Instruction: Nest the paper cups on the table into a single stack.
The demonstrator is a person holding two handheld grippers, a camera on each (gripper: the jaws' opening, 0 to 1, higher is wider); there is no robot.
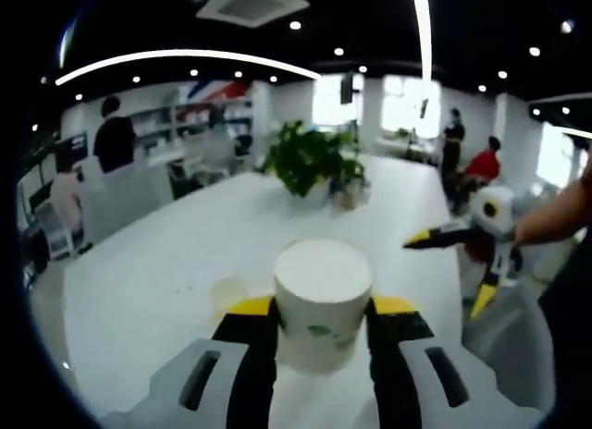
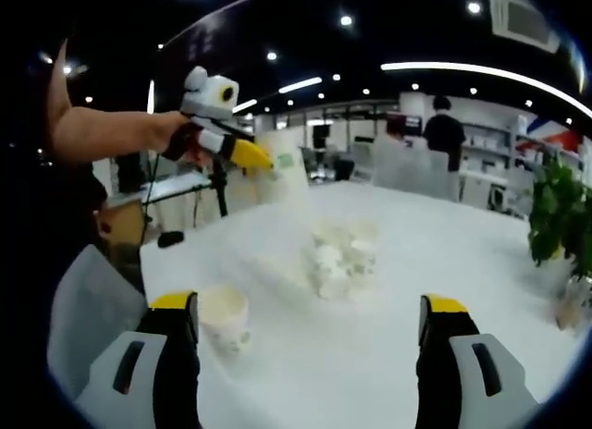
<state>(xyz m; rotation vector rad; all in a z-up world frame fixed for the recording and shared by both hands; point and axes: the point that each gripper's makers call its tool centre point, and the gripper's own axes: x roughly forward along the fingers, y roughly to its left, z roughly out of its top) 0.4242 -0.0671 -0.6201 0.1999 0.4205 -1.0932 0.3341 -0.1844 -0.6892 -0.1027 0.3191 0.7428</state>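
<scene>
Cup (image 1: 322,302) is pinched upside down between the left gripper (image 1: 322,320) fingers, lifted above the white counter (image 1: 166,272). Right gripper (image 2: 308,329) has its fingers spread wide with nothing between them. From the right gripper view there's one upright cup (image 2: 225,319) sitting just beside its left finger, and a blurry cluster of cups (image 2: 340,255) further out mid-counter. Potted plant (image 1: 312,161) sits at the counter's far end.
</scene>
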